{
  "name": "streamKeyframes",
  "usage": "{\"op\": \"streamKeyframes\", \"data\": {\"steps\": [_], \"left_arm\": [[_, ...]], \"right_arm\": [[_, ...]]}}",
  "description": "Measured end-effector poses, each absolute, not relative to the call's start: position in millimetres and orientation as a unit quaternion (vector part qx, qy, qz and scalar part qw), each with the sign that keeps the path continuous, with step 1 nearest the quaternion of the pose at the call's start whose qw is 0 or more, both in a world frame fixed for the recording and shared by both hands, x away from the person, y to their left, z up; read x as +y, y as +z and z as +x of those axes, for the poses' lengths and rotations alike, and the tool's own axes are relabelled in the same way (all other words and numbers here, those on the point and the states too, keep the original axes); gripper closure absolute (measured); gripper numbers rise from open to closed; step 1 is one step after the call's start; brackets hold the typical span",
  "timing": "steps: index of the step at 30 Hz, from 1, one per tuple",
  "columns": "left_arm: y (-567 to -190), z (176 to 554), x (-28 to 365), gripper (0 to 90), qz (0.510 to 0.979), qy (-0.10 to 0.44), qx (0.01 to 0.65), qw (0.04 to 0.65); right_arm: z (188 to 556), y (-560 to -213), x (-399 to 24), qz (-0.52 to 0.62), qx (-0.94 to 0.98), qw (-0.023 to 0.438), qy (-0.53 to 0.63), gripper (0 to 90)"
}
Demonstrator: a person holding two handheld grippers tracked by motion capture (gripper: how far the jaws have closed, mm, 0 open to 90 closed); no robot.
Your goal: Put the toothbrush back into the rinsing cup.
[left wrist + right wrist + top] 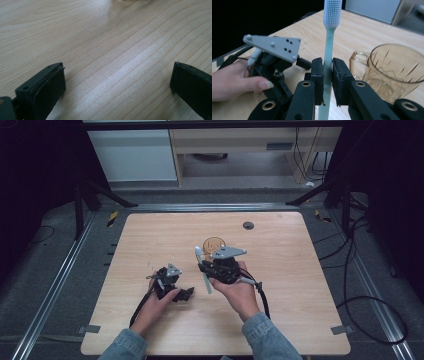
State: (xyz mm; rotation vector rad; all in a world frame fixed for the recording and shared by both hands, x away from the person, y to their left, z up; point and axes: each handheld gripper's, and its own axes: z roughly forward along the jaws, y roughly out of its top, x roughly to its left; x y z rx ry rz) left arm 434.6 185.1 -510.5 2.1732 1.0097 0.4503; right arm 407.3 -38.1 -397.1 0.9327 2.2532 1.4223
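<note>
While the right tongs (327,82) squeeze a toothbrush (329,50), a brown cup (392,72) sits just beside them; the left tongs (117,82) gape wide over bare surface (105,37).

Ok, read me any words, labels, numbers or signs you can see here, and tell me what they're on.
None can be read.
Toothbrush in the right gripper: no print.
Amber glass mug: cut pattern, no lettering.
Wooden table: bare grain.
Grey plate on the left gripper: screws and holes, no marks.
</note>
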Motion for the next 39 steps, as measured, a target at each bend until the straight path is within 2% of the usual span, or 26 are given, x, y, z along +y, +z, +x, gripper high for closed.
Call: {"op": "streamKeyframes", "data": {"steps": [17,27,39], "left_arm": [[-510.5,434.9,185.1,0.0,0.837,0.174,0.389,0.344],[-510.2,434.3,185.7,0.0,0.838,0.174,0.388,0.342],[-510.4,434.5,185.4,0.0,0.837,0.173,0.389,0.344]], "right_arm": [[411.1,-380.7,-27.4,0.334,0.739,0.217,0.543,79.9],[419.9,-361.3,-18.2,0.326,0.727,0.234,0.557,79.9],[430.2,-360.8,-8.5,0.328,0.722,0.240,0.561,79.9]]}}
